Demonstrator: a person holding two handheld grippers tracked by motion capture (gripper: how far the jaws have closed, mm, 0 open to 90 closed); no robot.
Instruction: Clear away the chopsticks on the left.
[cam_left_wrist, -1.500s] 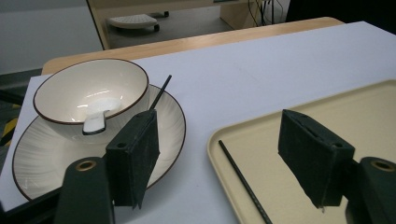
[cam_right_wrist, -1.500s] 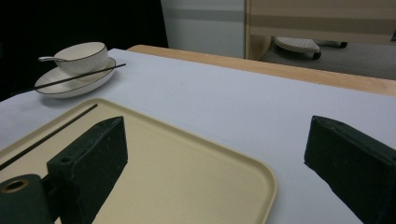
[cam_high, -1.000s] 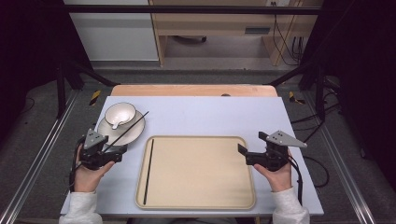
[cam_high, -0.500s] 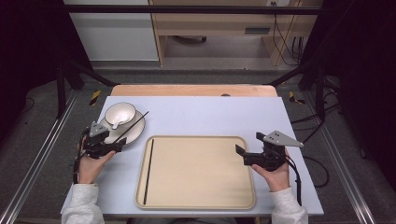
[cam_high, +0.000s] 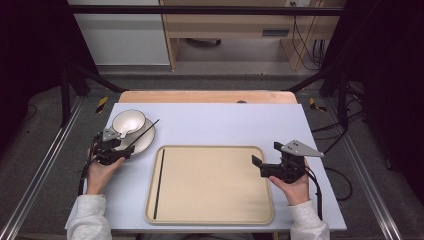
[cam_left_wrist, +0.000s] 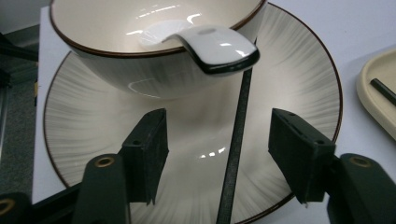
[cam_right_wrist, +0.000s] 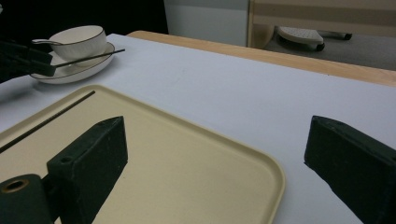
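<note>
Left tongs (cam_left_wrist: 217, 154), lower centre of the left gripper view, have just been closing; the jaws stand part spread with a black chopstick (cam_left_wrist: 236, 154) between them, pads not yet touching it. The chopstick lies across the plate (cam_left_wrist: 299, 74), its long axis running up the frame to under the spoon (cam_left_wrist: 210, 46) in the bowl (cam_left_wrist: 107, 60). Right tongs (cam_high: 263, 161), spread wide and empty, are well apart over the tray (cam_high: 215, 215), where a second chopstick (cam_high: 159, 182) lies.

Beige tray (cam_high: 210, 185) mid-table, black chopstick (cam_high: 159, 184) along its left side; white bowl (cam_high: 128, 122) holding spoon (cam_left_wrist: 205, 44).
</note>
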